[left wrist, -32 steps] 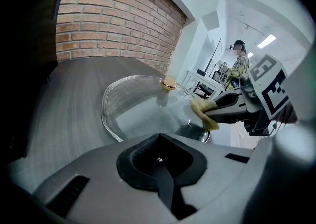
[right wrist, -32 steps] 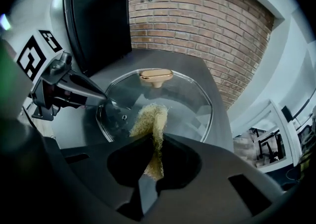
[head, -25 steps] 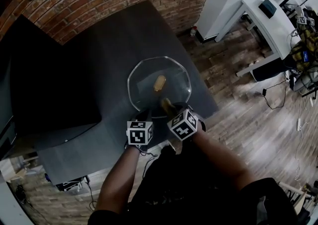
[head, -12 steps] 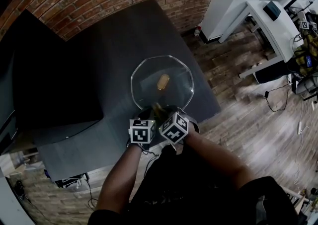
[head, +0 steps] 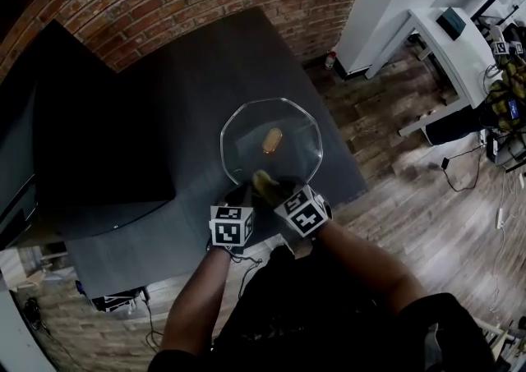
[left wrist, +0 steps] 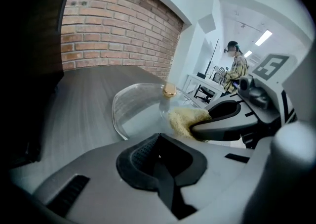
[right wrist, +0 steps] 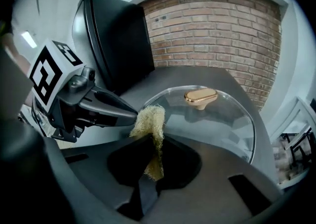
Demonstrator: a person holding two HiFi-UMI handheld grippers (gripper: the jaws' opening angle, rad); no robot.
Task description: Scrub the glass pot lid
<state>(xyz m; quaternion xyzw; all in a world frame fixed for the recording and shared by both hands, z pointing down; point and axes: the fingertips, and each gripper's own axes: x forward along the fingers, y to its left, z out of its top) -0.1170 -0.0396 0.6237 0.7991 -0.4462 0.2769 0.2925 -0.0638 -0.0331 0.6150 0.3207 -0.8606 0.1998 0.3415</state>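
One clear glass pot lid [head: 289, 130] (gold knob [head: 272, 140]), right tongs [head: 267, 186] pinching yellow scrubber [right wrist: 151, 123], left tongs [left wrist: 158, 155] closed, empty

The left claw [head: 243, 196] is a smooth matt-grey plastic shell with black ribbed rubber pads [left wrist: 138, 156] at its tip. Just behind it sits a white cube [head: 231, 225] printed with black square markers, and a thin black cable [head: 243, 264] trails from behind that. The right claw [head: 265, 185] is the same grey, with its own marker cube [head: 303, 211] behind. The person wears a black top [head: 329, 321].
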